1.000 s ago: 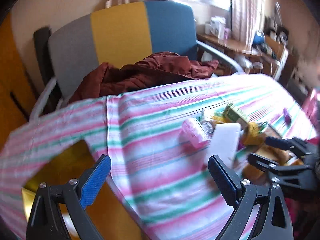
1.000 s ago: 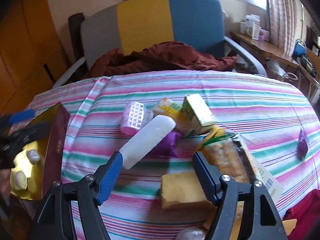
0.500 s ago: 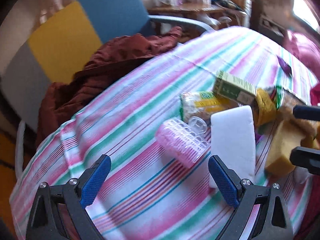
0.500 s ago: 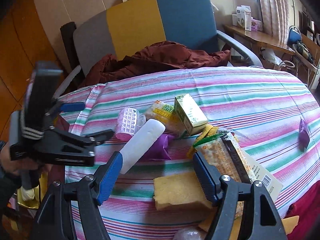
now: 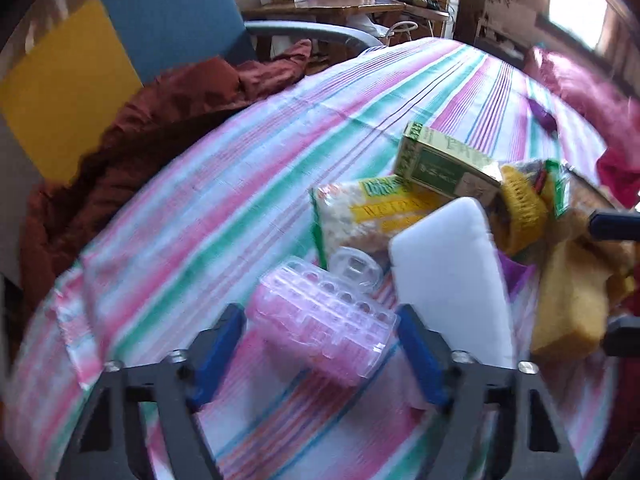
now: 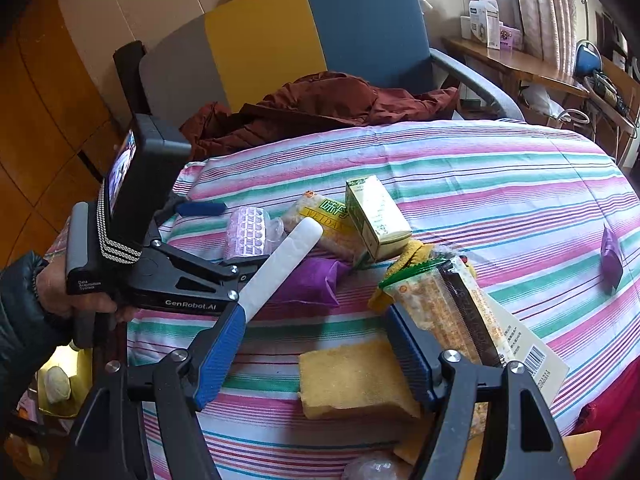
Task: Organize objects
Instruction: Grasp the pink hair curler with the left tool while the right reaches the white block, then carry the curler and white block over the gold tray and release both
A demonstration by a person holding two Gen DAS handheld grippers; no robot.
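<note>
A clear pink plastic roller case (image 5: 320, 320) lies on the striped tablecloth (image 5: 224, 184). My left gripper (image 5: 318, 320) straddles it with its jaws closing; a thin gap still shows beside the pads. In the right wrist view the case (image 6: 246, 232) sits between the left gripper's fingers (image 6: 200, 208), a hand in a dark sleeve holding the tool. A white foam block (image 6: 284, 264) leans on a purple pouch (image 6: 312, 280) just beside it. My right gripper (image 6: 315, 318) hangs open above a yellow sponge (image 6: 352, 376).
A green box (image 6: 376, 216), a yellow snack bag (image 5: 360, 212) and a cracker pack (image 6: 440, 308) are piled mid-table. A small purple packet (image 6: 610, 256) lies far right. A gold box (image 6: 60, 380) sits off the table's left edge. A chair with a brown jacket (image 6: 320, 100) stands behind.
The left gripper swung from the gold box at the table's left edge over to the pink case, dropped around it, and its jaws narrowed. The right gripper stayed put.
</note>
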